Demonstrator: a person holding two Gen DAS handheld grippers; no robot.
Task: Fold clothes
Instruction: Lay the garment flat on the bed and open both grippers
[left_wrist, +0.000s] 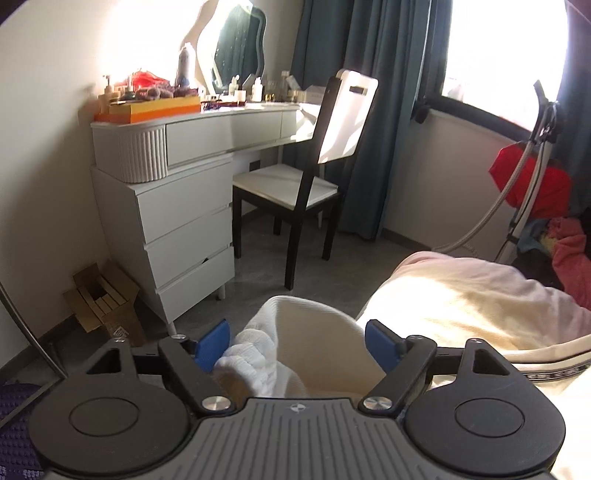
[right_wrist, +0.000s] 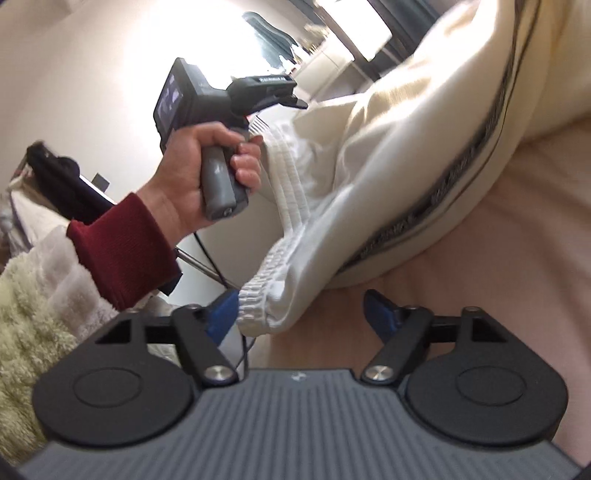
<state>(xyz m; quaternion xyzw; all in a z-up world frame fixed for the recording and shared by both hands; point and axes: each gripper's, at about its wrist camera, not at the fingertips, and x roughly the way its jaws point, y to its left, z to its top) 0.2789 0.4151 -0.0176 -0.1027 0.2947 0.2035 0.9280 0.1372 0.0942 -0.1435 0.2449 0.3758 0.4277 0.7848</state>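
Observation:
A cream-white garment (right_wrist: 402, 155) with a ribbed elastic waistband (right_wrist: 284, 206) and a dark side stripe (right_wrist: 436, 195) lies on the pink bed sheet (right_wrist: 498, 280). In the left wrist view, my left gripper (left_wrist: 299, 345) is open, its blue pads wide apart, with the bunched waistband (left_wrist: 258, 354) lying between them. My right gripper (right_wrist: 301, 315) is open too; a waistband corner (right_wrist: 258, 310) lies by its left pad. The right wrist view shows a hand holding the left gripper's handle (right_wrist: 218, 184) beside the waistband.
A white dresser with drawers (left_wrist: 177, 221) and a black-legged chair (left_wrist: 303, 184) stand across the floor. Teal curtains (left_wrist: 369, 74) hang by the window. Red clothes (left_wrist: 532, 181) pile at the right. A fluffy blanket (right_wrist: 33, 295) lies at the left.

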